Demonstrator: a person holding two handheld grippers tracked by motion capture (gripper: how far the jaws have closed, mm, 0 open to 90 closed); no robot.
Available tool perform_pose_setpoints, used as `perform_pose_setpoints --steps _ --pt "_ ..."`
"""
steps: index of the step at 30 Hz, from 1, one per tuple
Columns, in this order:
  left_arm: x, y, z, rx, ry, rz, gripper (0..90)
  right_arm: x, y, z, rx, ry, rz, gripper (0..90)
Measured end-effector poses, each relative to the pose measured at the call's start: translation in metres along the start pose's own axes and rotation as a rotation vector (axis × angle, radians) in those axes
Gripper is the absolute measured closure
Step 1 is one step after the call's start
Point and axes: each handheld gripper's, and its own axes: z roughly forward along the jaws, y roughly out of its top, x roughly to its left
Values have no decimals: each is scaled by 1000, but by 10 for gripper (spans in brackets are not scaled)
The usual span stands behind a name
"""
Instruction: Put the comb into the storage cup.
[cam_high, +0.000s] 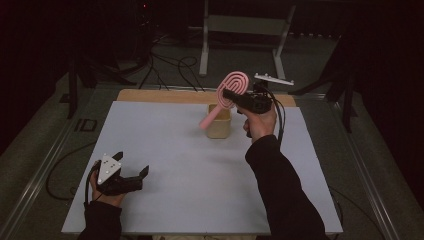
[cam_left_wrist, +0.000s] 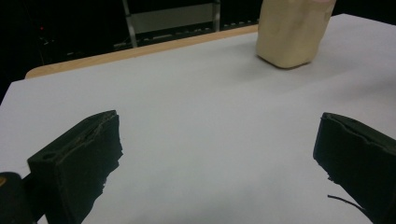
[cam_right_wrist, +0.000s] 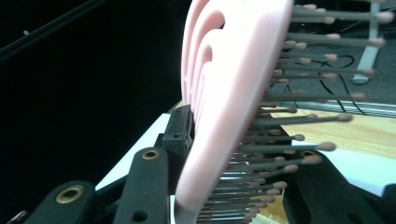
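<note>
Above the far side of the white worktop (cam_high: 200, 165), the right claw (cam_high: 231, 95) grips a pink hairbrush (cam_high: 227, 97) by its oval head, handle slanting down over the rim of a tan container (cam_high: 219, 122). Near the front left corner, the left claw (cam_high: 131, 170) rests with jaws spread wide, holding nothing.

I see the pink hairbrush (cam_high: 227, 96) tilted in the air, vented oval head up, handle end dipping into the tan cup (cam_high: 219, 126), bristles grey.
</note>
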Motion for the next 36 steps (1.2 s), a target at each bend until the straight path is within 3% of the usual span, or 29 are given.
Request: perform_pose_setpoints --steps 36 --pt "0 0 0 1 -2 1 16 -10 28 -2 -32 -85 -11 636"
